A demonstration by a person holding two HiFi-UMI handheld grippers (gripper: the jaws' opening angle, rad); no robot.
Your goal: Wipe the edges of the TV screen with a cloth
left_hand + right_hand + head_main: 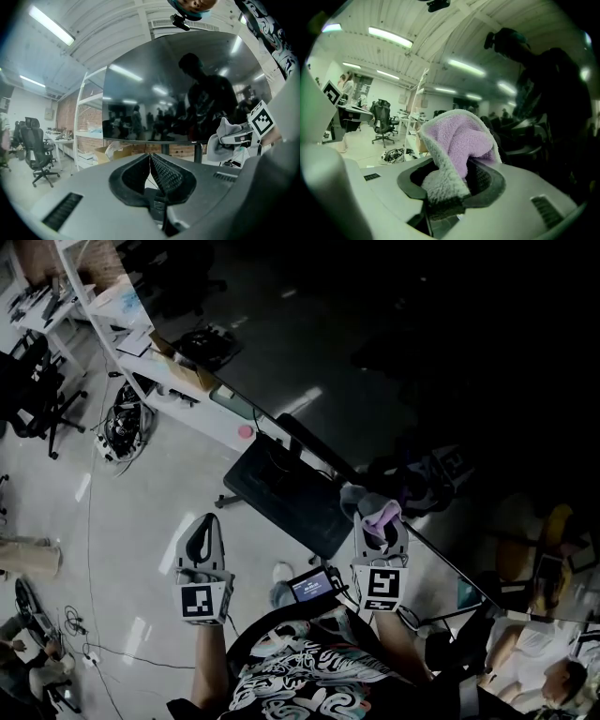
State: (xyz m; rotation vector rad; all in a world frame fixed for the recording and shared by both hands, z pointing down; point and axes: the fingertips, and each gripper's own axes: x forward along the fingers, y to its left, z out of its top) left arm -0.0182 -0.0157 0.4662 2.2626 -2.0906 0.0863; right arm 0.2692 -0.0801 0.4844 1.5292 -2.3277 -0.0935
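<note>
- Cloth [459, 145], purple fleece with a pale grey backing, stands bunched up between the jaws of the right gripper [454, 180], which are clamped on its lower fold.
- In the head view the right gripper [380, 538] points its cloth [380, 515] at the lower edge of the TV screen [422, 352], a large dark glossy panel filling the upper right of that view.
- Whether the cloth touches the screen edge cannot be told.
- The left gripper [150, 173] has its ribbed black pads pressed together at the tips, with nothing between them.
- In the head view the left gripper [203, 545] hangs over the pale floor [141, 521], well apart from the screen and to the left of the right gripper.
- From the left gripper view the TV screen [154, 98] faces the camera, and the right gripper [236, 138] with the grey side of the cloth [220, 140] shows near its lower right corner.
- A black office chair [40, 150] stands at the left of that view, beside white shelving [86, 140].
</note>
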